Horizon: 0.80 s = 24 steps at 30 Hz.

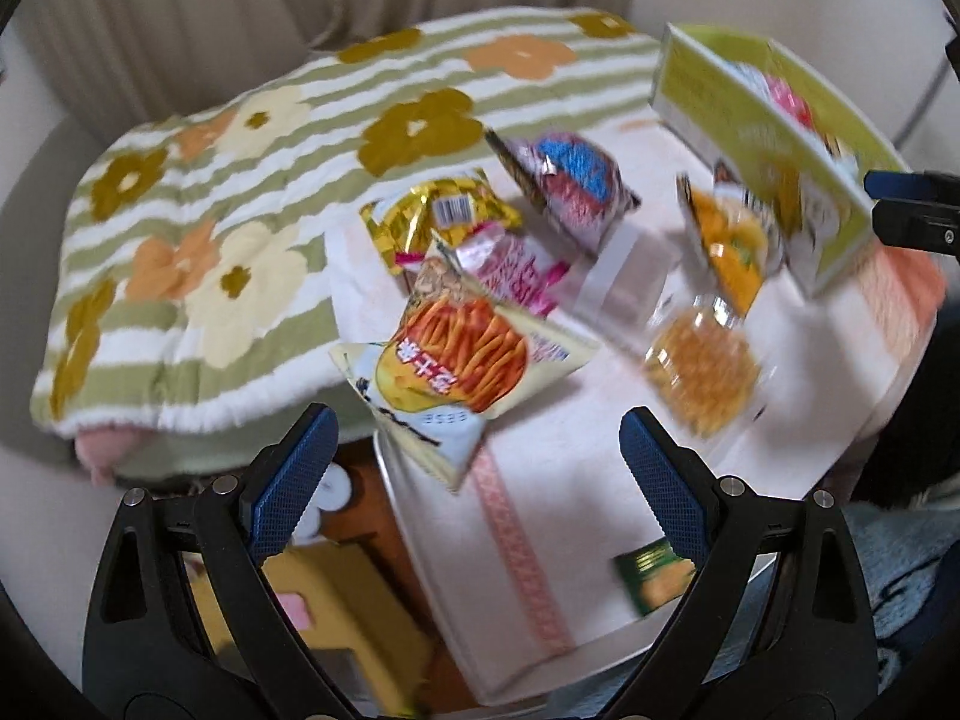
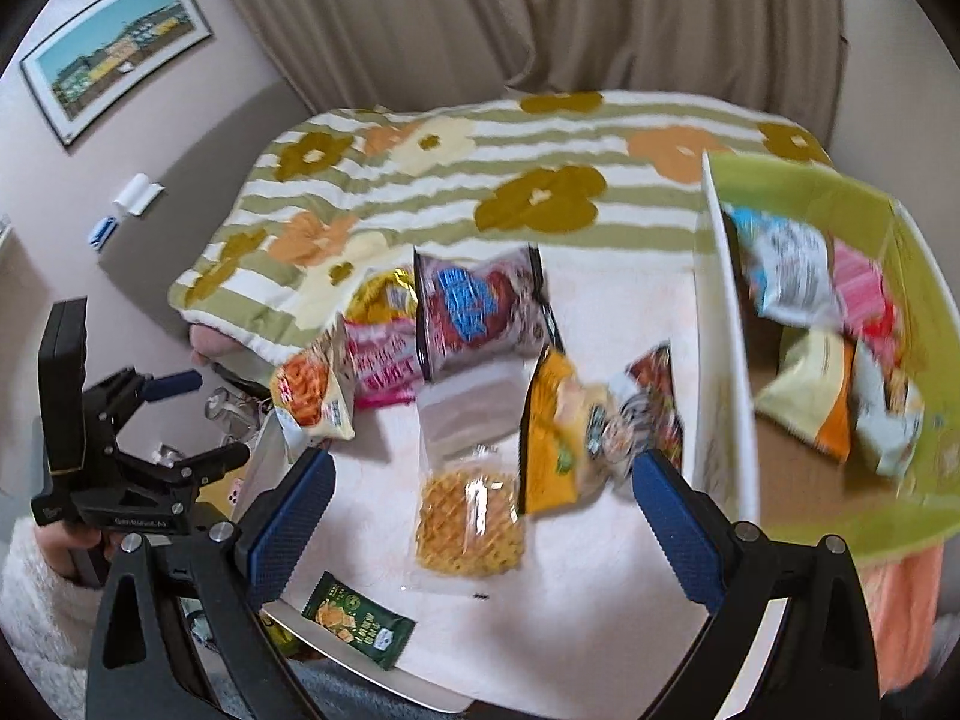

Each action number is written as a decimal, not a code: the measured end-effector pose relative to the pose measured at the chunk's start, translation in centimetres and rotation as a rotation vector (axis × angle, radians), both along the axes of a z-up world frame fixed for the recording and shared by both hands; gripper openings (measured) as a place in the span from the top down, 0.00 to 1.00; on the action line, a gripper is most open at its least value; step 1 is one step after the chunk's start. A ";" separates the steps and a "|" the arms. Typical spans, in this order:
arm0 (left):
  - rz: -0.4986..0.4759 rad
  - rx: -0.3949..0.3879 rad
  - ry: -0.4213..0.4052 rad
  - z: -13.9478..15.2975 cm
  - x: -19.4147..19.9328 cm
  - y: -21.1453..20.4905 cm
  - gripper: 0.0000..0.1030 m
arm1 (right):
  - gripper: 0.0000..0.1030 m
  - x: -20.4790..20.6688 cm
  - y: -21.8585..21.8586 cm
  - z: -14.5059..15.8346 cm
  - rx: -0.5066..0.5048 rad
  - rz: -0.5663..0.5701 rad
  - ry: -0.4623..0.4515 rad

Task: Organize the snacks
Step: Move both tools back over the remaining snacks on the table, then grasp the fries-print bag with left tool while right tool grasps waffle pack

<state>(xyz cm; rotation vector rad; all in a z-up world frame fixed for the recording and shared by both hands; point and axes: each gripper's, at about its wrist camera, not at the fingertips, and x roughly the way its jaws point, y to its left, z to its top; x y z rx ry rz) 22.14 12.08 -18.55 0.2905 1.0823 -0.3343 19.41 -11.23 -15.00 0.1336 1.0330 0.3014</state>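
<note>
Both grippers have black frames with silver screws and blue textured fingers (image 1: 660, 480). The hand (image 2: 72, 546) wears a fluffy white sleeve (image 2: 36, 618).

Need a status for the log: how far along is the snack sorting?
Partly done. Several packets already lie inside the green box. In hand: nothing; both the left tongs and right tongs are open and empty above the table. Left on the white cloth: the blue-and-red bag, pink bag, gold bag, orange-sticks bag, yellow bag, clear cracker pack and small green packet.
</note>
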 end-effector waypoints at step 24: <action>-0.321 0.153 0.117 -9.8 6.7 -1.4 0.08 | 0.04 -1.0 5.1 -11.8 -0.145 -0.087 0.160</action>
